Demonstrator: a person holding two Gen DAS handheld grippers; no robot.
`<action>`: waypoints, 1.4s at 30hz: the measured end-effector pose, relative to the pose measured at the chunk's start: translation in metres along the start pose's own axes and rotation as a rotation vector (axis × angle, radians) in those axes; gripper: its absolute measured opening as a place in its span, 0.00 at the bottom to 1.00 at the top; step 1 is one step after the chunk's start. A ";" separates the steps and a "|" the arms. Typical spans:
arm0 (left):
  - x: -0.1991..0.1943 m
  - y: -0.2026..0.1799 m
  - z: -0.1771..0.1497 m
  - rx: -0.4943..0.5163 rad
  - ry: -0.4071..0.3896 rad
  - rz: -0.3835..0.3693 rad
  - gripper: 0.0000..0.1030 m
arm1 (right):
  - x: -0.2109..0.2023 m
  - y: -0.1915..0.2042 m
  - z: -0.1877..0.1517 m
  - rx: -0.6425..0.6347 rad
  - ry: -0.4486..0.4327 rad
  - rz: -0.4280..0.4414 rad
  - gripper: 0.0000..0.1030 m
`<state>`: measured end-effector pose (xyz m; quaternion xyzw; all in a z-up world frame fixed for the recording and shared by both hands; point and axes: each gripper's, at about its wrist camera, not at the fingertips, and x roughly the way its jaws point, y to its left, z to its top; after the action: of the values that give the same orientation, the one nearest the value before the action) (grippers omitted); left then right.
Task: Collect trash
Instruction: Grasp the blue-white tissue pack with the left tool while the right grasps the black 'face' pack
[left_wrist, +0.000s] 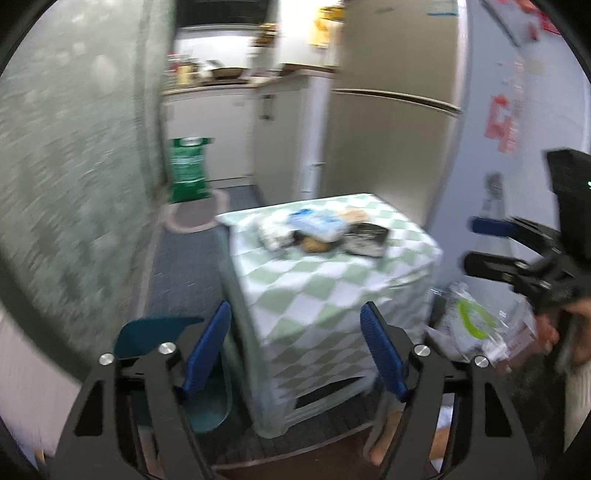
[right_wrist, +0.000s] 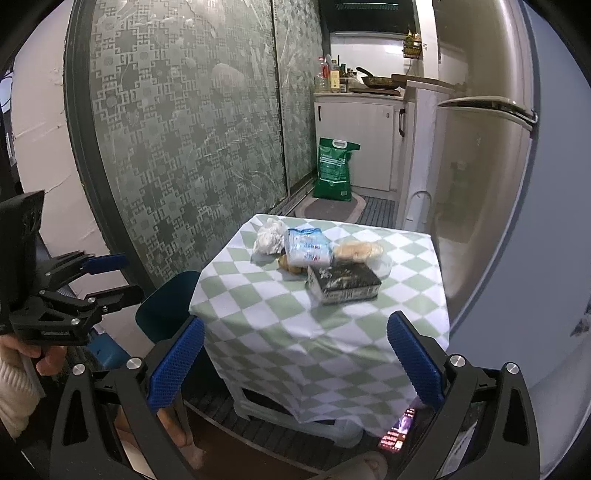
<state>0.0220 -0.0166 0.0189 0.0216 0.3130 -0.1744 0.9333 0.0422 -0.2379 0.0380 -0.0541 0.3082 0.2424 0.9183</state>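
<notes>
A small table with a green-and-white checked cloth (right_wrist: 332, 332) carries a pile of trash: a crumpled white bag (right_wrist: 269, 236), a blue-and-white packet (right_wrist: 308, 246), a bun in clear wrap (right_wrist: 357, 251), a dark box (right_wrist: 343, 284) and something brown (right_wrist: 290, 266). The pile also shows blurred in the left wrist view (left_wrist: 321, 234). My left gripper (left_wrist: 295, 354) is open and empty, short of the table's near edge. My right gripper (right_wrist: 295, 363) is open and empty, also short of the table. Each gripper shows in the other's view, the right (left_wrist: 491, 243) and the left (right_wrist: 107, 277).
A teal chair (right_wrist: 166, 306) stands left of the table. A clear plastic bag (left_wrist: 476, 325) lies by the table's right side. A green sack (right_wrist: 334, 168) stands on the floor at the back. A fridge (right_wrist: 480, 147) is on the right, patterned glass doors (right_wrist: 177, 147) on the left.
</notes>
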 end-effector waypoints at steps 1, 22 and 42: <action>0.004 -0.002 0.005 0.026 0.007 -0.013 0.62 | 0.004 -0.004 0.003 -0.004 0.011 0.005 0.97; 0.119 0.009 0.076 0.211 0.161 -0.200 0.58 | 0.096 -0.051 0.016 -0.026 0.146 0.090 0.97; 0.181 0.022 0.100 0.268 0.198 -0.260 0.80 | 0.146 -0.066 0.020 -0.016 0.174 0.163 0.70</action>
<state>0.2219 -0.0674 -0.0093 0.1220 0.3772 -0.3303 0.8566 0.1855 -0.2307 -0.0361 -0.0568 0.3883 0.3132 0.8648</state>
